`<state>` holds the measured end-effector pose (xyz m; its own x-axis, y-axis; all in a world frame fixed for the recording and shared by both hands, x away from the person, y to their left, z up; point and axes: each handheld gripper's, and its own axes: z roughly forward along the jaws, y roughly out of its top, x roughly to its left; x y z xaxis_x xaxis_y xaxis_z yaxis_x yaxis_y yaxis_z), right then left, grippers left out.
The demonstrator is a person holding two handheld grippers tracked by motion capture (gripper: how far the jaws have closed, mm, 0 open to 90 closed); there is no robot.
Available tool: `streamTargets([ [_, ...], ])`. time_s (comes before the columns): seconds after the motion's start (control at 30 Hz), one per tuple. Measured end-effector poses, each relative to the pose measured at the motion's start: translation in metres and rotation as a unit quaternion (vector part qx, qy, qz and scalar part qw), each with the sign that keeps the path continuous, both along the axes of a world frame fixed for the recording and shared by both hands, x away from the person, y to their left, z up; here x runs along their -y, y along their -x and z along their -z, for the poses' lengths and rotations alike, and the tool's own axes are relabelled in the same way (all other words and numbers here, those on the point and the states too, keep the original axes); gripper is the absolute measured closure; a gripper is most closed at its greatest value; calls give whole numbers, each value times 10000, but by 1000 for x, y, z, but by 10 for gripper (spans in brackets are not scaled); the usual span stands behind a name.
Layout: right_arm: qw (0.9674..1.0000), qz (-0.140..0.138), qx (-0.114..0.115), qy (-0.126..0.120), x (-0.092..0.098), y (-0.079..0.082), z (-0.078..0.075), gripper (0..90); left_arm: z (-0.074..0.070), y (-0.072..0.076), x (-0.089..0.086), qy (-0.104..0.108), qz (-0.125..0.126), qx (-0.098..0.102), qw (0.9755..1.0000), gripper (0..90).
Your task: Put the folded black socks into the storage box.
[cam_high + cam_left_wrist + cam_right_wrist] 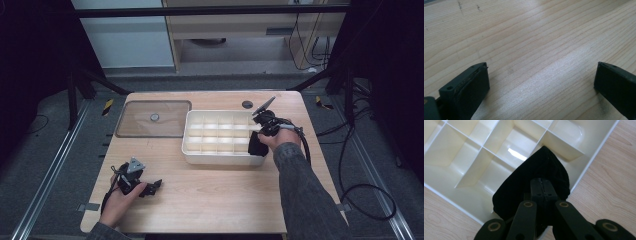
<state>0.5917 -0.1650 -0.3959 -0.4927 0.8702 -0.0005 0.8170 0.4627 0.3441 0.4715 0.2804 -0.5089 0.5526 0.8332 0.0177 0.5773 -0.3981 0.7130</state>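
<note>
Right tool (541, 188) pinching a black cloth (534, 182) over the white divided tray's (192, 150) near right corner, perhaps touching its rim, left tool (152, 187) spread wide, resting on the wooden desk (215, 195).

Black right claw (541, 185) with brass-ringed pivots, black cable, grey triangular plate; sleeve seemingly dark grey.

Divider tray (192, 150) on the table (225, 195), toward its right; flat lid (135, 125) just left of it. Cloth (257, 145) over the tray's near right corner. Left gripper (152, 187) near the front left.
</note>
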Motion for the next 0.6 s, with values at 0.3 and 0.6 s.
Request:
streamTargets([
  [0.3, 10000, -6, -54, -12, 0, 4, 6, 900, 0, 0, 0, 0, 0, 2, 10000, 0],
  [0.6, 9998, -65, -172, -52, -1, 9, 13, 900, 0, 0, 0, -1, 1, 1, 10000, 0],
])
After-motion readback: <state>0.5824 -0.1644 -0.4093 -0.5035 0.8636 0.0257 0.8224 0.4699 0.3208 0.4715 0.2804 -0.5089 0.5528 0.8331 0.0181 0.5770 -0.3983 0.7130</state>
